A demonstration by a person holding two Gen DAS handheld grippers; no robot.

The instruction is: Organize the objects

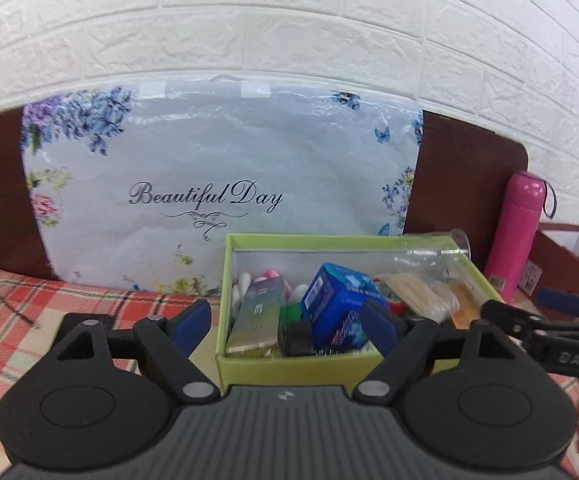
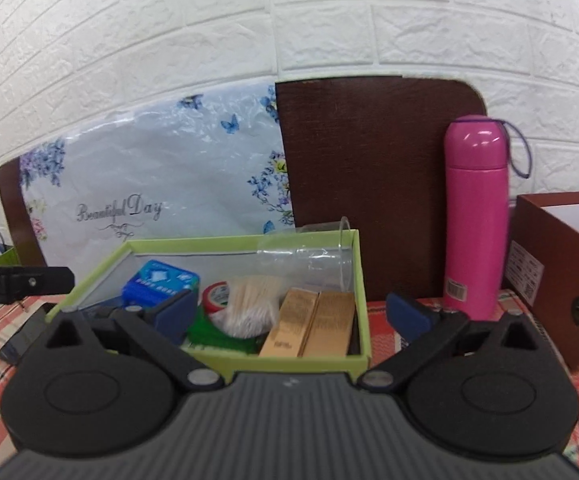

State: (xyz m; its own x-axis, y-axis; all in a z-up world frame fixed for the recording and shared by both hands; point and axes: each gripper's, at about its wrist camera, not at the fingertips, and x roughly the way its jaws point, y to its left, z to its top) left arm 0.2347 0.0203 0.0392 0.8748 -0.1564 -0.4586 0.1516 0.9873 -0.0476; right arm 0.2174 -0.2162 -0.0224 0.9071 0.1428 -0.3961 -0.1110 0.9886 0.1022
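Observation:
A light green box (image 1: pixel 289 370) (image 2: pixel 363 280) stands on the plaid cloth, full of small items: a blue packet (image 1: pixel 335 300) (image 2: pixel 157 284), a bag of wooden sticks (image 1: pixel 421 296) (image 2: pixel 249 304), two tan cartons (image 2: pixel 309 328), a gold carton (image 1: pixel 255 316), a tape roll (image 2: pixel 215 298) and a clear plastic cup (image 1: pixel 437 254) (image 2: pixel 313 256) lying on its side. My left gripper (image 1: pixel 289 322) is open and empty, fingers either side of the box's front left part. My right gripper (image 2: pixel 293 316) is open and empty at the box's front right; it also shows in the left wrist view (image 1: pixel 545 312).
A pink flask (image 2: pixel 475 216) (image 1: pixel 515 232) stands upright right of the green box. A red-brown box (image 2: pixel 569 276) stands further right. A flowered plastic bag (image 1: pixel 217 184) leans on a dark brown board (image 2: pixel 369 184) before the white brick wall. A dark flat object (image 2: pixel 21 340) lies left.

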